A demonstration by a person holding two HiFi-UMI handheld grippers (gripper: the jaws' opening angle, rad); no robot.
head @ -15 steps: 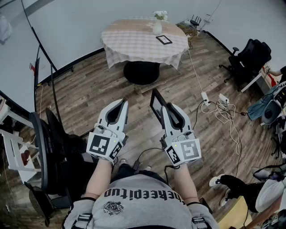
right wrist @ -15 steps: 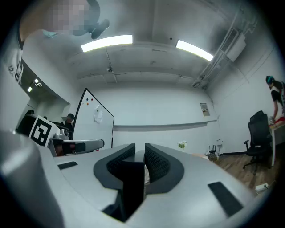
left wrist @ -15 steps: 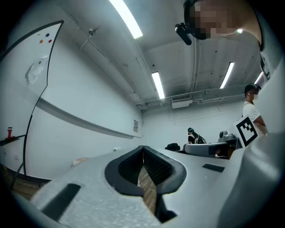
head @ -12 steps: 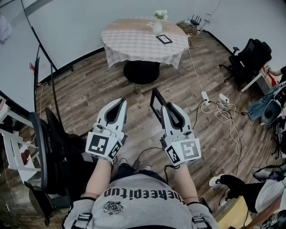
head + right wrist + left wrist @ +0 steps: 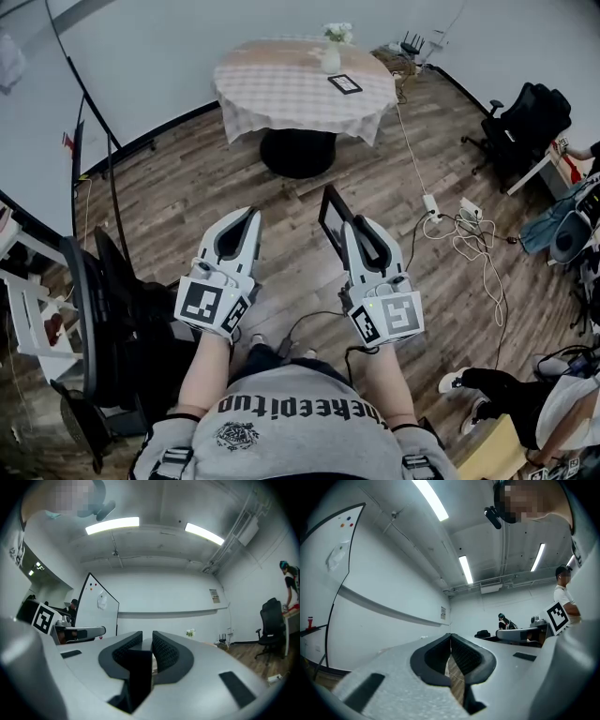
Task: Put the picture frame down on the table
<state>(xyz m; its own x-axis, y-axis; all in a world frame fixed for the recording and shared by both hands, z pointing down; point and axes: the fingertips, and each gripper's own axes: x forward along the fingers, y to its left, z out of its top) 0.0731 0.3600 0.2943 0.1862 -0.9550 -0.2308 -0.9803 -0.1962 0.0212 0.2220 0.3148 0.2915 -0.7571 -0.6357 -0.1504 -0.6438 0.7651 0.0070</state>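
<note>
Left gripper (image 5: 252, 214), closed and empty, has drifted leftward.

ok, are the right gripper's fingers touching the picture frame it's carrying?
Touching. The right gripper view shows the dark picture frame clamped in the right gripper, with both ribbed fingers pressed against its sides and no gap.

We recorded one round table (image 5: 281, 89) in a checked cloth, standing on a dark pedestal base (image 5: 298, 152). On it we noted a white vase of flowers (image 5: 330, 56) and, just beside it, a small black frame (image 5: 344, 82) lying flat. We logged a wood-plank floor (image 5: 206, 197) bearing white power strips and cables (image 5: 448, 211) and a black office chair (image 5: 525, 127), both apart from the table.
</note>
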